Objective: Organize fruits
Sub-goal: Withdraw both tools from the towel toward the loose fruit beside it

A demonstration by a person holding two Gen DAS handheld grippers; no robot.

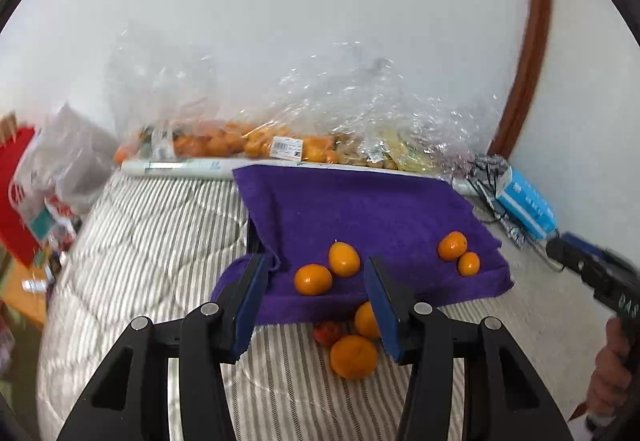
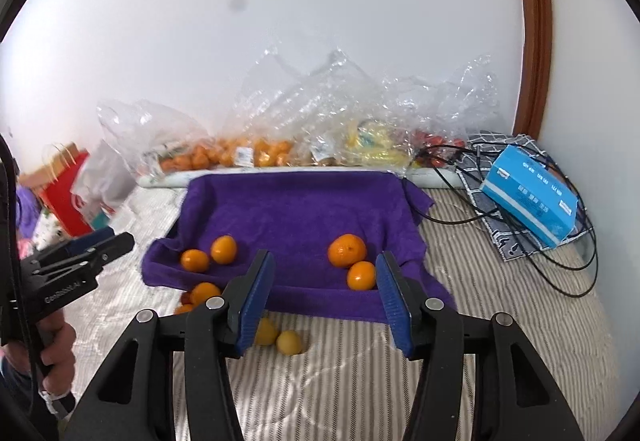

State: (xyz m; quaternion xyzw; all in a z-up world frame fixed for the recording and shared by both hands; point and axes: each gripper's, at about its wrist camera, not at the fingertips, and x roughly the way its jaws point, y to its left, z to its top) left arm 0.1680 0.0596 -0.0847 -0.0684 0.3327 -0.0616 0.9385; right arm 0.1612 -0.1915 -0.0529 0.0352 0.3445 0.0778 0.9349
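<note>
On the striped quilt in front of me lies a purple towel with four mandarins on it: two at its left, two at its right. More fruit sits off the towel's near edge, orange mandarins at the left and two yellow fruits further right. My left claw is spread with nothing between its pads; my right claw is spread too, also empty. I judge the loose fruit could roll on the soft quilt if I nudge it. Along the wall stand clear bags of fruit; a blue box and black cables sit at the right, well apart.
</note>
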